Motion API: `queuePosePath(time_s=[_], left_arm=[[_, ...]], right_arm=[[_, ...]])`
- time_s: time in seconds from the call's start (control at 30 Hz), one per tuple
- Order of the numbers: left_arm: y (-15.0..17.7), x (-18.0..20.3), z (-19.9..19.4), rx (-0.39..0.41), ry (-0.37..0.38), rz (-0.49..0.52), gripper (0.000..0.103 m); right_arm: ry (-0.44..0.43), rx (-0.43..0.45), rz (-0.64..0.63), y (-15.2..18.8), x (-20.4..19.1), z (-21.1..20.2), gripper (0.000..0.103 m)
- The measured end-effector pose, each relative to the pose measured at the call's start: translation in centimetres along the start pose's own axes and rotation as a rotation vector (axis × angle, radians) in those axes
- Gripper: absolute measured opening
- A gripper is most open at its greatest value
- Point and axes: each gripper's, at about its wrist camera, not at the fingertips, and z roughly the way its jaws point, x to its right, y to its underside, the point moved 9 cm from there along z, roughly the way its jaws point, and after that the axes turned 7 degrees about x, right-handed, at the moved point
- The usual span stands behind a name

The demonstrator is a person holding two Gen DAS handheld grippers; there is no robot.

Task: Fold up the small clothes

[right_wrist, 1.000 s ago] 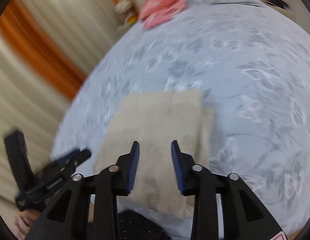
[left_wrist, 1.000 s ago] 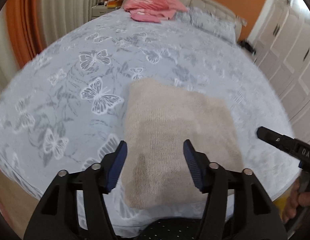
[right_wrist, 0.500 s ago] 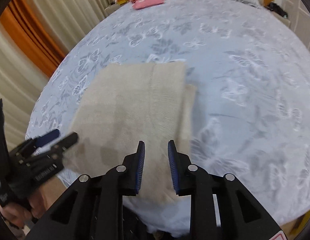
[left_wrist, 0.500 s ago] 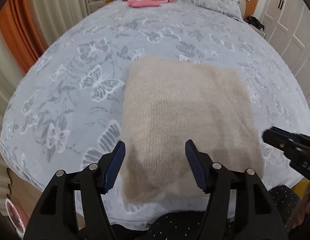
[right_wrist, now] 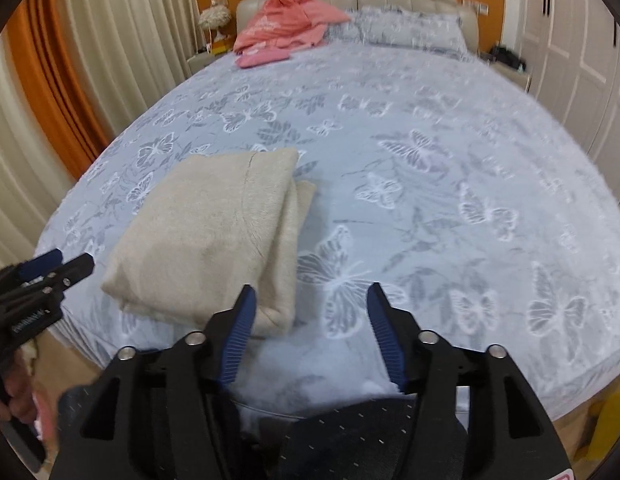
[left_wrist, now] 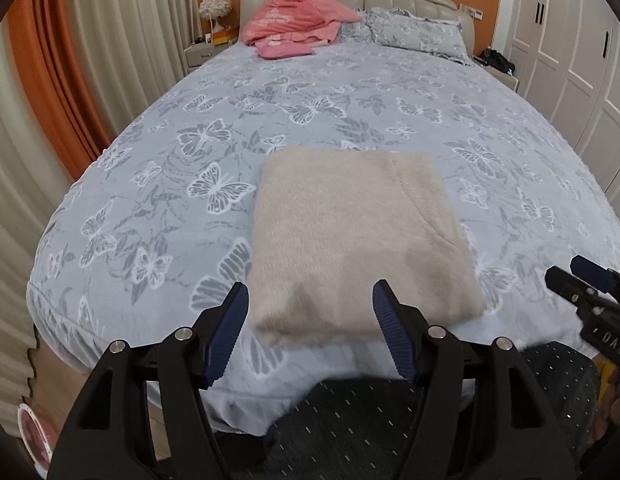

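Left gripper (left_wrist: 310,324) and right gripper (right_wrist: 310,324) opening, nothing between jaws. Beige garment (left_wrist: 358,240) lay folded near bed (left_wrist: 350,100) foot edge; pink clothes (left_wrist: 294,20) unfolded at headboard end.

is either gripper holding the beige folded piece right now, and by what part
Nothing is held. The left gripper and right gripper both have opening jaws with nothing between them; the folded beige garment lies free on the bed.

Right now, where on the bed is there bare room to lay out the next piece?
Widest bare patch: bedspread right of the folded beige garment. Also the stretch between it and the pink clothes at the headboard. Left strip is narrower. Crowded only at the near edge.
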Motion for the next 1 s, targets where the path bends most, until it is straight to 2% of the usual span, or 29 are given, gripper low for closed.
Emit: queuePosePath(time_s=[0.13, 0.17, 0.23, 0.33, 0.4, 0.53, 0.7, 0.8, 1.0], left_arm=[[1.6, 0.9, -1.7, 0.038, -0.011, -0.009, 0.067], [2.1, 1.1, -2.1, 0.042, -0.014, -0.008, 0.074], [3.0, 1.5, -2.9, 0.061, -0.019, -0.011, 0.078], [4.2, 2.0, -4.2, 0.088, -0.023, -0.021, 0.087], [4.5, 2.2, -5.0, 0.108, -0.034, -0.018, 0.09], [4.5, 2.3, -6.4, 0.163, -0.072, 0.003, 0.097], [5.0, 2.8, -6.6, 0.159, -0.081, 0.025, 0.098], [5.1, 3.1, -6.3, 0.141, -0.096, 0.042, 0.098], [5.4, 3.6, -6.1, 0.136, -0.106, 0.065, 0.098]], right_arm=[[0.021, 0.021, -0.008, 2.3, 0.6, -1.2, 0.069], [0.021, 0.018, -0.003, 3.0, 0.7, -1.4, 0.07], [0.021, -0.004, 0.013, 4.3, 1.0, -1.8, 0.071], [0.011, 0.012, 0.028, 4.7, 0.8, -2.7, 0.076], [0.025, 0.046, 0.018, 4.8, 0.6, -3.5, 0.083], [0.031, 0.051, 0.005, 5.4, -0.2, -4.2, 0.084], [0.061, 0.093, -0.06, 5.4, -1.2, -5.2, 0.086], [0.071, 0.086, -0.078, 5.5, -1.3, -5.0, 0.086], [0.064, 0.07, -0.038, 5.7, -0.5, -4.6, 0.086]])
